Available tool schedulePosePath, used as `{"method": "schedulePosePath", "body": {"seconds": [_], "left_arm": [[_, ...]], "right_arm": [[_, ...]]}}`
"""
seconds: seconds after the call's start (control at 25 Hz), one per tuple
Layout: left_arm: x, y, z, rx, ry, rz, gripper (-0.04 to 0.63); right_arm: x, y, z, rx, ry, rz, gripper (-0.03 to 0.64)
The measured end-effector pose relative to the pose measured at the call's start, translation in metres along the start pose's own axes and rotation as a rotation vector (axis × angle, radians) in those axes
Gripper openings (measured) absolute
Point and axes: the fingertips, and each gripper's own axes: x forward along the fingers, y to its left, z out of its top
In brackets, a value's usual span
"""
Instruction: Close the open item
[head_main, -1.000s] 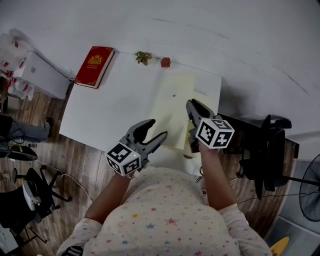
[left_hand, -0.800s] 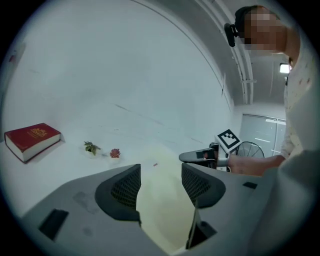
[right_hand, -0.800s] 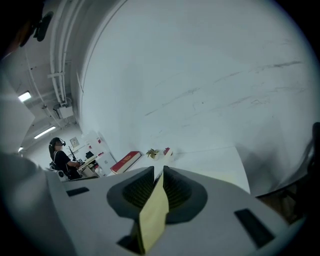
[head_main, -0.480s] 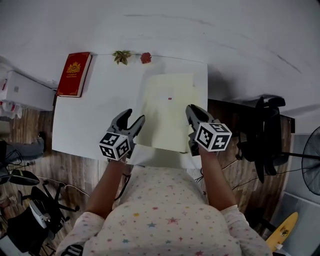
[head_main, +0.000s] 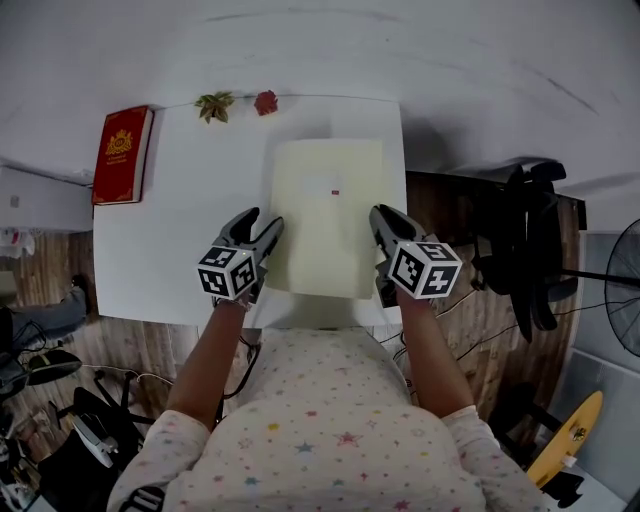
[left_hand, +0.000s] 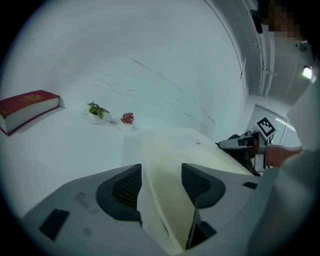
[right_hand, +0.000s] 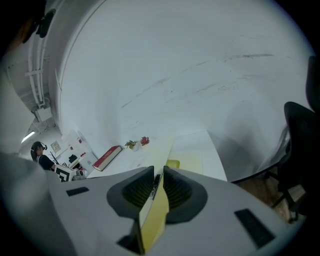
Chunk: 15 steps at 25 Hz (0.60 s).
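A pale yellow folder (head_main: 325, 215) lies flat on the white table (head_main: 170, 250), a small red mark on its top. My left gripper (head_main: 258, 235) is at the folder's left edge. In the left gripper view the left gripper (left_hand: 161, 175) stands open with the folder's edge (left_hand: 175, 150) running between the pads, and I see no squeeze. My right gripper (head_main: 385, 235) is at the folder's right edge. In the right gripper view the right gripper (right_hand: 157, 177) is shut on a thin yellow cover (right_hand: 155, 215) standing on edge between the pads.
A red book (head_main: 122, 153) lies at the table's far left. A small green plant (head_main: 213, 103) and a red flower (head_main: 266, 101) stand at the far edge by the wall. A black chair (head_main: 530, 250) stands to the right of the table.
My left gripper has moved from the table's near edge up to the folder's left edge. The right gripper has stayed at the right edge. The view has shifted, so the table sits more central.
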Motion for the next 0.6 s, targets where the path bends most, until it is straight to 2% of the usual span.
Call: {"method": "schedulePosePath", "body": {"seconds": [0.12, 0.6], "left_arm": [[0.007, -0.004, -0.006, 0.002, 0.03, -0.017, 0.236], [0.016, -0.016, -0.012, 0.019, 0.058, -0.038, 0.233]], "right_arm": [[0.0, -0.007, -0.005, 0.013, 0.002, -0.019, 0.057], [-0.006, -0.026, -0.02, 0.079, -0.002, -0.036, 0.055]]}}
